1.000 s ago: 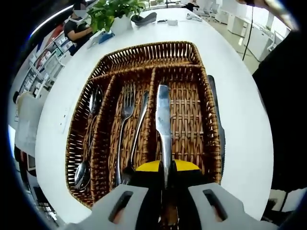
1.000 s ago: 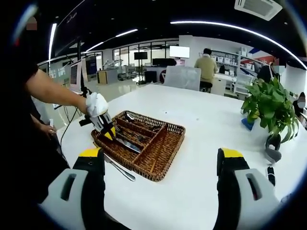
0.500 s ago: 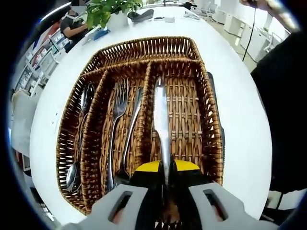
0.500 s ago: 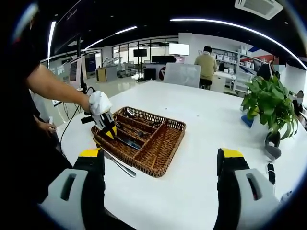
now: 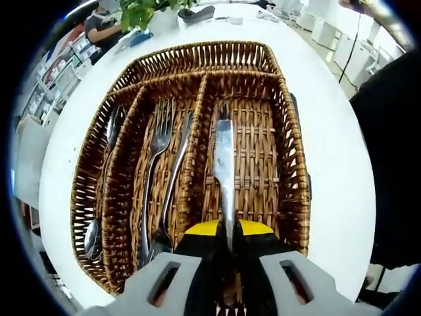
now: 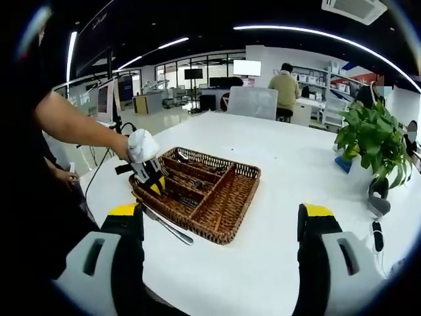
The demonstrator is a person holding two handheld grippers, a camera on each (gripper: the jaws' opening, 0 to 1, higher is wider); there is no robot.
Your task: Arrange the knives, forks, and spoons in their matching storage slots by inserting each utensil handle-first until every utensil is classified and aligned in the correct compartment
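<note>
your left gripper [image 5: 227, 240] has its yellow-tipped fingers [image 5: 205, 228] clenched on the handle of a knife [image 5: 223, 161], whose blade lies lengthwise over the widest compartment of the wicker tray [image 5: 289, 164], the one on the right of the left gripper view. the blade tip points toward the tray's far cross compartment. in the middle slot lie two forks [image 5: 158, 155], side by side, tines toward the far end. in the left slot lie the spoons [image 5: 99, 197], one bowl at the near end and one at the far end. a second knife [image 6: 166, 225] rests on the white bench [image 6: 283, 263] just beside the tray's outer wall; in the left gripper view only a dark sliver of it shows past the right rim.

in the right gripper view your right gripper [image 6: 220, 227] hangs above the bench with its fingers [image 6: 126, 224] released and wide apart, grasping nothing, well apart from the tray. your left gripper appears there at the tray's near-left edge, held by a gloved hand [image 6: 141, 146]. a potted plant [image 6: 371, 141] stands on the bench's far right. no brand, label or writing can be read on any of these things.
</note>
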